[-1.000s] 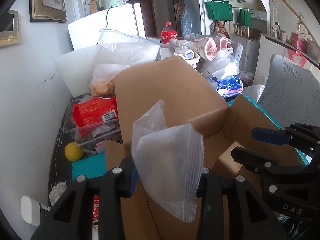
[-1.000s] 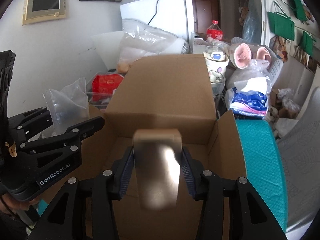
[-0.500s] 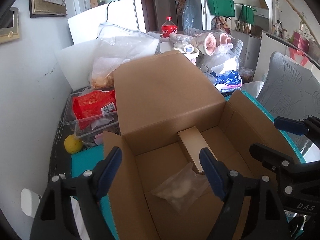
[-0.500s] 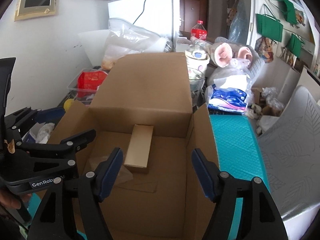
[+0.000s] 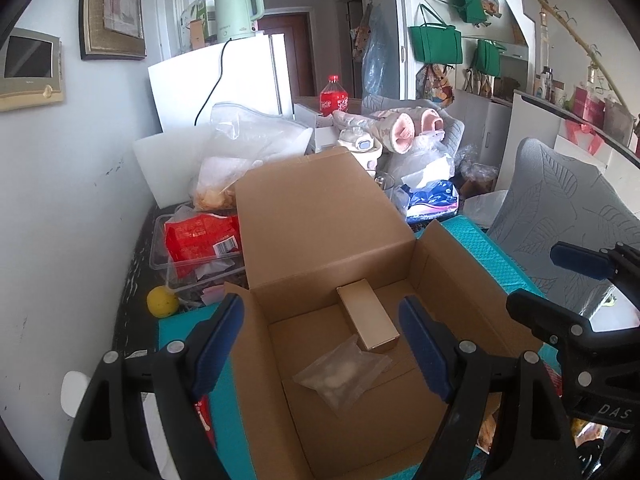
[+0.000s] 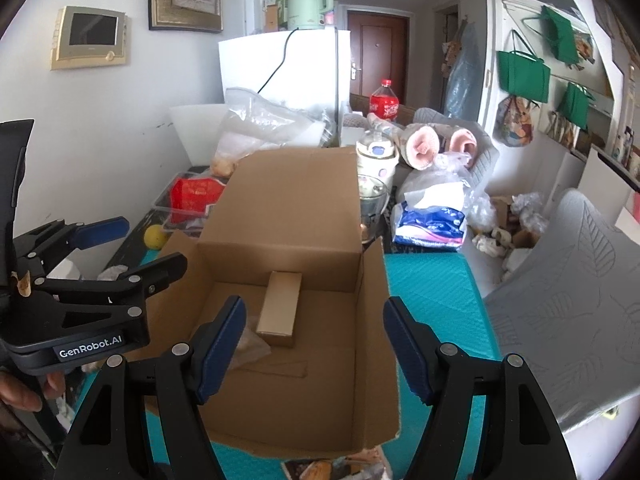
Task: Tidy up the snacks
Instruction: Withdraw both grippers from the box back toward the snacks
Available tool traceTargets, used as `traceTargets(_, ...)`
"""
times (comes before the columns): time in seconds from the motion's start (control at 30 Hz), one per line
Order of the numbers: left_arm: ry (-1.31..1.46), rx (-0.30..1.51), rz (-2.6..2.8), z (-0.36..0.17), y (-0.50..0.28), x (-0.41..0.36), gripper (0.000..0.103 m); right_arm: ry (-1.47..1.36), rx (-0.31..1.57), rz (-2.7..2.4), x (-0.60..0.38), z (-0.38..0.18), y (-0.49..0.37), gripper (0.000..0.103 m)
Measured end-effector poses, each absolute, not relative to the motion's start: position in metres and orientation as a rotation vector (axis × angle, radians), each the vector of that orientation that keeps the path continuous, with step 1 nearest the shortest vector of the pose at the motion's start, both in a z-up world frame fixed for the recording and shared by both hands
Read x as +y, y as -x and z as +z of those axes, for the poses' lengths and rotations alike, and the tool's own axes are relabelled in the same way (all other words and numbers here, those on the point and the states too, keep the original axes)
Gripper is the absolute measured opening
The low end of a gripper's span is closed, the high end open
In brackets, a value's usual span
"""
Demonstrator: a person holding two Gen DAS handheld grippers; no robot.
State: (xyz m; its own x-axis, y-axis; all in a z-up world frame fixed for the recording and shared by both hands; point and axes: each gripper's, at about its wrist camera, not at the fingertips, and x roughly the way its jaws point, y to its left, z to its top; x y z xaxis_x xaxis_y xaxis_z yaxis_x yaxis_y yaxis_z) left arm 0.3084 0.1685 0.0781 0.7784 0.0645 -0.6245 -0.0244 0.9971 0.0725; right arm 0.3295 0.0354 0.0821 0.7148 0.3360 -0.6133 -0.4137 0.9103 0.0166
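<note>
An open cardboard box [image 5: 332, 220] [image 6: 280, 200] stands on a teal mat, its far flap upright. On its floor lies a small tan carton [image 5: 368, 322] [image 6: 280, 308], and a clear snack bag [image 5: 344, 372] [image 6: 250, 346] rests against the carton's near end. My left gripper [image 5: 320, 316] [image 6: 152, 242] hovers over the box's left near side, open, with nothing between its blue pads. My right gripper [image 6: 315, 312] [image 5: 538, 276] hangs over the near right part of the box, also open and holding nothing.
A clear tray with a red snack packet [image 5: 200, 236] and a yellow fruit [image 5: 162, 301] sit left of the box. Plastic bags and a blue packet [image 6: 432, 220] crowd behind it. A grey chair [image 5: 560, 216] stands to the right. A hand [image 6: 20, 392] holds the left gripper.
The left gripper let go of the clear bag and the right let go of the tan carton; both now lie in the box. Both grippers opened wide and drew back and up.
</note>
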Motion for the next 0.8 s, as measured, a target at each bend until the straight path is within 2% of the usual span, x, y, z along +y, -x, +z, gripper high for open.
traceTargets(0.43,-0.085,0.597,0.007,0.118,-0.223,0.135,0.080,0.133,0.569,0.383,0.004,0.119,-0.253,0.072)
traceTargets(0.8,-0.124,0.588,-0.060,0.100,-0.152,0.091,0.080,0.127,0.524,0.379,-0.032,0.106,-0.182,0.072)
